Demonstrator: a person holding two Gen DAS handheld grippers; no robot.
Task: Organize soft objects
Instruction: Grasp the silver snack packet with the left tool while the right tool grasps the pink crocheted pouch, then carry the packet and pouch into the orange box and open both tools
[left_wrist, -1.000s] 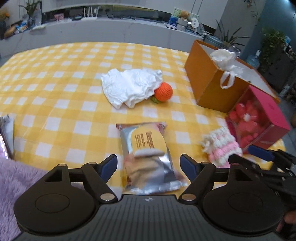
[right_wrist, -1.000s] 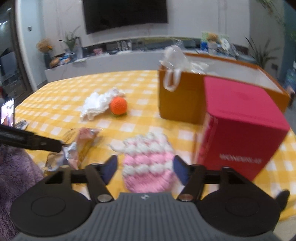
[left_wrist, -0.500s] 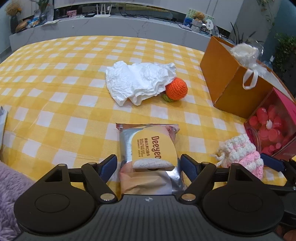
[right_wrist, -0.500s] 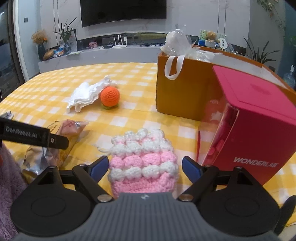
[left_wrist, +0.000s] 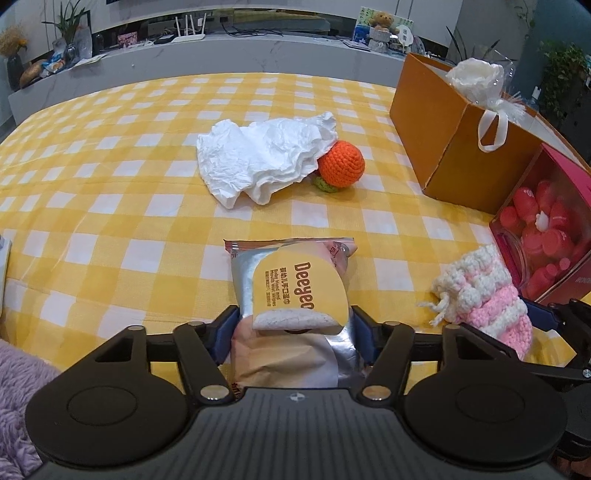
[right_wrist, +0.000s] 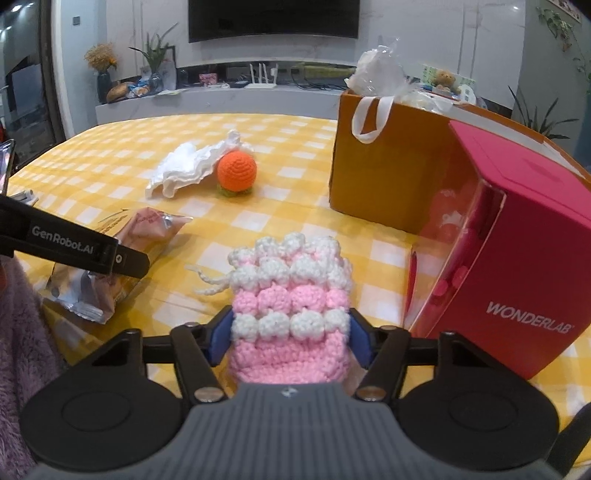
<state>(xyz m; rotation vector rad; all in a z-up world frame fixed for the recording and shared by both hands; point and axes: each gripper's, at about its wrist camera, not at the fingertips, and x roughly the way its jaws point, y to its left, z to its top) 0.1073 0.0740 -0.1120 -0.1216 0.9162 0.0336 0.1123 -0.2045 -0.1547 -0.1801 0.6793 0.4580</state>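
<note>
Squeezing gently suits both grasps: left gripper (left_wrist: 293, 328) pinches the silver-and-yellow wet-wipe packet (left_wrist: 291, 291), right gripper (right_wrist: 290, 334) pinches the pink-and-white crocheted pouch (right_wrist: 290, 310).

Wet-wipes pack (left_wrist: 291, 295): glossy silver foil, crinkled, with a smooth yellow label flap. Pouch (right_wrist: 290, 306): knobbly pink-and-white crochet yarn, matt. Ball (left_wrist: 341, 161) beyond the pack: tight orange crochet, matt. White sheet (left_wrist: 258, 160) beside the ball: crumpled, paper-like. Desk (left_wrist: 110, 192) cloth: matt yellow-white check weave. Left tool (left_wrist: 293, 332): matt black plastic, blue pads.
</note>
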